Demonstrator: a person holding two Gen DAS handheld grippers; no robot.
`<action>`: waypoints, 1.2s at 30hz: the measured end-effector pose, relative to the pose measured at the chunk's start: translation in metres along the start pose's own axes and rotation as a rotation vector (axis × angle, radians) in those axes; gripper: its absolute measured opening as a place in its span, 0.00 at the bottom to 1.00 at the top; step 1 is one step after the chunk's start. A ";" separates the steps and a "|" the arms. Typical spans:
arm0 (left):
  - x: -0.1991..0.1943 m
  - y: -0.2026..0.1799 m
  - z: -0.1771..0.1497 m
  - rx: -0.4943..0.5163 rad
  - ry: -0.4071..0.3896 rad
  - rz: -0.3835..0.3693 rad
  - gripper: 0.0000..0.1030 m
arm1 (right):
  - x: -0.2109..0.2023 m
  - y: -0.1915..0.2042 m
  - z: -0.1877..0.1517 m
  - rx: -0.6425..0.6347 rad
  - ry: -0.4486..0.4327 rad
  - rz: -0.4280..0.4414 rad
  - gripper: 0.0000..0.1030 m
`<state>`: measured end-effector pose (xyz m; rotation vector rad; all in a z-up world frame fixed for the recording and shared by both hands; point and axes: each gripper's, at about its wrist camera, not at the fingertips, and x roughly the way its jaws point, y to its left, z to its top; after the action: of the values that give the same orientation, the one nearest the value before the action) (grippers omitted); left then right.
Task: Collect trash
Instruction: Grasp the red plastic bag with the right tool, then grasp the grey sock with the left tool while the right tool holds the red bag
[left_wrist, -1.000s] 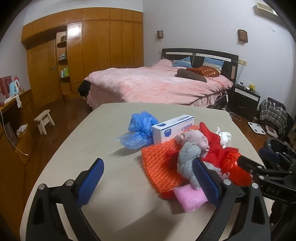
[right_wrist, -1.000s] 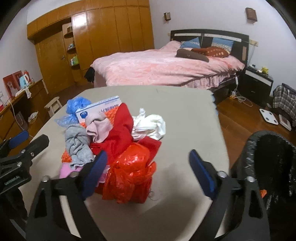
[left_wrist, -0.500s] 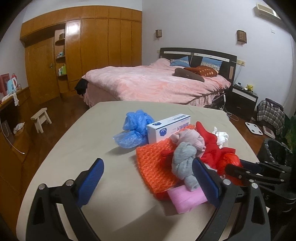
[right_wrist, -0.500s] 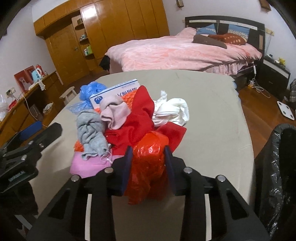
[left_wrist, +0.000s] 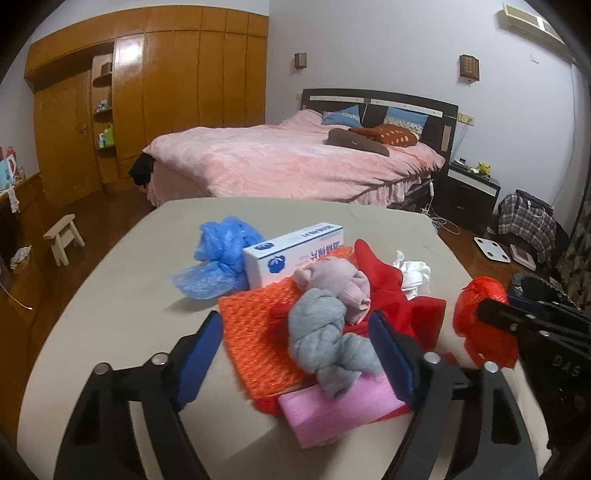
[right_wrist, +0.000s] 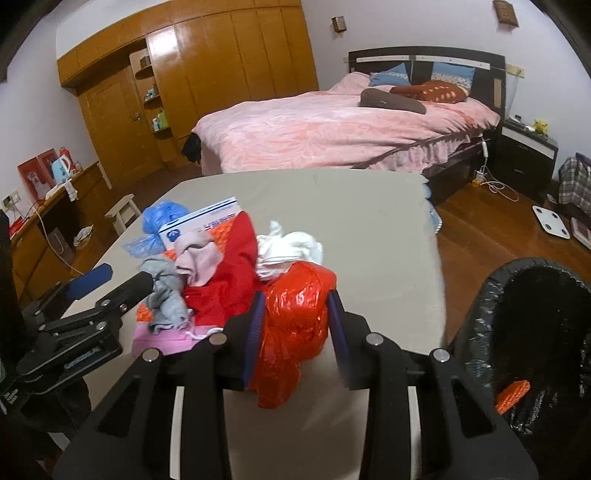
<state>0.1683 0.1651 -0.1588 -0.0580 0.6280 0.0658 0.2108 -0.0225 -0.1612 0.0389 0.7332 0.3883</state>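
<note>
Right gripper (right_wrist: 295, 325) pinching the crumpled red plastic bag (right_wrist: 295, 317) lifted just off the table (right_wrist: 369, 221), left gripper (left_wrist: 295, 354) spread around the grey rag (left_wrist: 325, 339) atop the pile; slippery film liable to slide free or snag short of the black-lined bin (right_wrist: 535, 332) beyond.

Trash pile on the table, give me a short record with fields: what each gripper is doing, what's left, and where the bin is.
right gripper: shut on the red plastic bag, held off the pile
left gripper: open, fingers either side of the grey cloth
left on table: blue plastic bag, white box, orange mesh, red cloth, pink cloth, white wad, pink block
bin: black-lined, off the table's right edge, an orange scrap inside
</note>
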 end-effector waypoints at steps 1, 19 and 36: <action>0.002 -0.001 0.000 0.001 0.004 0.001 0.72 | 0.000 -0.002 0.000 0.001 0.001 -0.004 0.32; 0.007 -0.017 0.001 0.026 0.011 -0.003 0.31 | -0.016 -0.012 0.000 0.013 -0.023 -0.001 0.32; -0.032 -0.016 0.033 0.002 -0.103 -0.042 0.31 | -0.045 -0.008 0.011 0.006 -0.083 0.004 0.33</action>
<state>0.1630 0.1502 -0.1132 -0.0655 0.5238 0.0277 0.1905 -0.0452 -0.1251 0.0617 0.6522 0.3856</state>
